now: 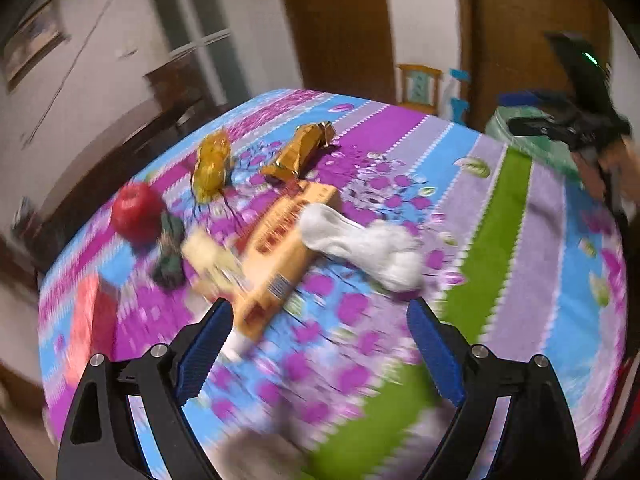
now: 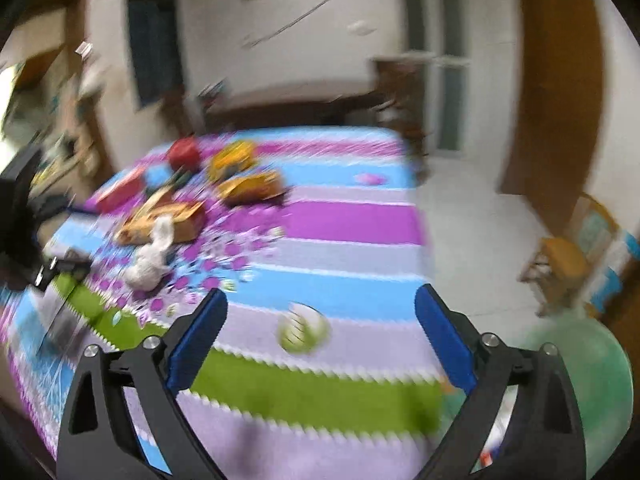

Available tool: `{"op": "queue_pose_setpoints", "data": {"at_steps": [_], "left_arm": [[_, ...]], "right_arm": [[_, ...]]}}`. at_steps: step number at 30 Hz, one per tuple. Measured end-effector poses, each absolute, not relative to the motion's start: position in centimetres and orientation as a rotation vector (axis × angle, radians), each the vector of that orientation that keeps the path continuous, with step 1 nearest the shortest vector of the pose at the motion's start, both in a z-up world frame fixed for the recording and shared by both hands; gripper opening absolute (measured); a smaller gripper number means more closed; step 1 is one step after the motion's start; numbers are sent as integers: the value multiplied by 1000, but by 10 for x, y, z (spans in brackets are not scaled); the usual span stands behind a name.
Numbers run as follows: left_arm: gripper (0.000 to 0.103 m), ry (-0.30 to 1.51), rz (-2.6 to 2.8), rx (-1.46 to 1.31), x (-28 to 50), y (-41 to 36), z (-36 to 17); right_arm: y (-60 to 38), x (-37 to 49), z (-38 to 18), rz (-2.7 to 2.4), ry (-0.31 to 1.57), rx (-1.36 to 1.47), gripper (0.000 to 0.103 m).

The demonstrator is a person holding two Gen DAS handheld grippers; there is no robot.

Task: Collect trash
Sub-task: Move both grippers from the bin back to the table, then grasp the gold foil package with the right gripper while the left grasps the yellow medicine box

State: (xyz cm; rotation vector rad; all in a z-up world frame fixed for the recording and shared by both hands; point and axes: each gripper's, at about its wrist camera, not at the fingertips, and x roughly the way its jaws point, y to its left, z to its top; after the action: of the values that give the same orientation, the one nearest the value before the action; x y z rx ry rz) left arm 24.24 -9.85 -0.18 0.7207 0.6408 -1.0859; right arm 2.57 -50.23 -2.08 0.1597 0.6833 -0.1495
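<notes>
Both pairs of my fingers stand wide apart and hold nothing: my left gripper [image 1: 320, 312] hangs over the near part of the counter [image 1: 500, 240], my right gripper [image 2: 320, 304] over its bare striped stretch close to the edge.

Counted on the patterned cloth: two crumpled golden wrappers [image 1: 211, 164] lying side by side at the far end, one flat orange carton [image 1: 280, 248], one crumpled white tissue [image 1: 360, 244] resting against the carton's side, one red apple [image 1: 136, 212], one red box [image 1: 90, 320] at the left edge, one dark green scrap [image 1: 170, 256] and one pale packet [image 1: 208, 256] between apple and carton. All of it is bunched on the left half.

The right half of the cloth lies open, wide room for my right gripper. Past that edge sits a green bin bag [image 2: 592, 380], beyond it bare floor and one small wooden chair [image 2: 560, 268].
</notes>
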Motion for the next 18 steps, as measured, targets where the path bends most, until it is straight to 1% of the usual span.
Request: {"op": "queue_pose_setpoints", "data": {"at_steps": [6, 12, 15, 18], "left_arm": [[89, 636, -1230, 855, 278, -128, -9], [89, 655, -1310, 931, 294, -155, -18], [89, 662, -1347, 968, 297, -165, -24], [89, 670, -1371, 975, 302, -172, -29]], "right_arm": [[-498, 127, -18, 131, 847, -67, 97], [-485, 202, -18, 426, 987, -292, 97], [-468, 234, -30, 484, 1029, -526, 97], [-460, 264, -43, 516, 1072, -635, 97]]}}
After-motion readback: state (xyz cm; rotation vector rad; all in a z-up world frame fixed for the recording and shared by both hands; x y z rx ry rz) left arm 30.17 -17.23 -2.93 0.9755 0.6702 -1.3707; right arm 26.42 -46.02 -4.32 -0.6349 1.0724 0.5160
